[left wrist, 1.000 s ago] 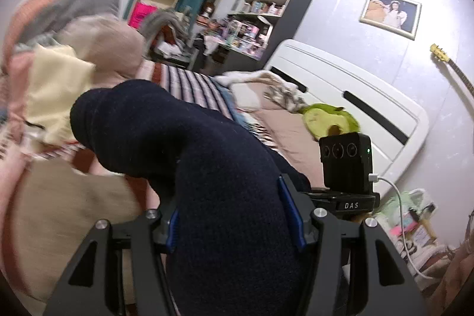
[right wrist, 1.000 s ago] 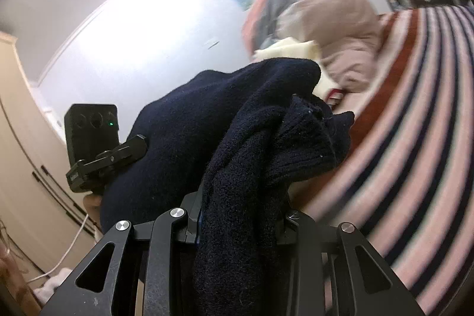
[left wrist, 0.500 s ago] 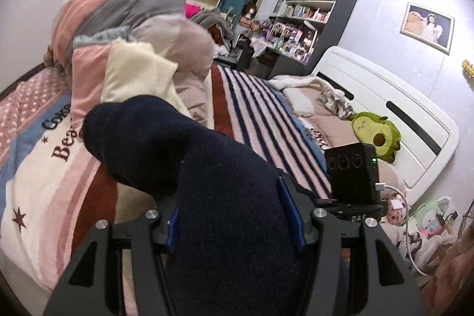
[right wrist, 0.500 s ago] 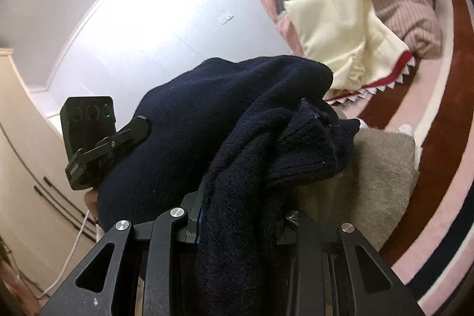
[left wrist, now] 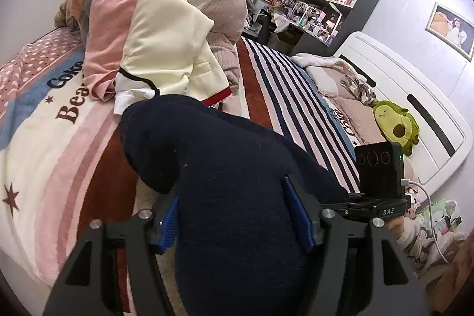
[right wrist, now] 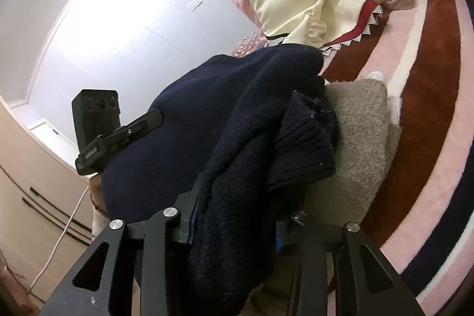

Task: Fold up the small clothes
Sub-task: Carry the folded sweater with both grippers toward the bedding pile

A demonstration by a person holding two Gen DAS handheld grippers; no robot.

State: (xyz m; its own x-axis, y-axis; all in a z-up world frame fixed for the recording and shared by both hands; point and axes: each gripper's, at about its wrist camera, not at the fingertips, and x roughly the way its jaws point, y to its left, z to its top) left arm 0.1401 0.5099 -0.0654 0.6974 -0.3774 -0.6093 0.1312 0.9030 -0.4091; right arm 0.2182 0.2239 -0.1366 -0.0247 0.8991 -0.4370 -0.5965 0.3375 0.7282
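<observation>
Now your left gripper (left wrist: 237, 212) and right gripper (right wrist: 234, 224) both have the navy knit garment (left wrist: 225, 168) bunched between their blue pads, jaws easing apart; it hangs over the beige folded piece (right wrist: 355, 144) on the striped blanket (left wrist: 281, 96).

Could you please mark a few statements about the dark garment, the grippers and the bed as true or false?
1. The navy knit garment sits between the fingers of both the left gripper and the right gripper. True; both sets of jaws are opening.
2. The garment is bright yellow. False; it is dark navy.
3. A folded grey-beige knit lies on the striped blanket under the navy garment. True.
4. The cream garment is held in the left gripper. False; it lies on the heap of clothes beyond.
5. The avocado plush toy rests near the white headboard. True.
</observation>
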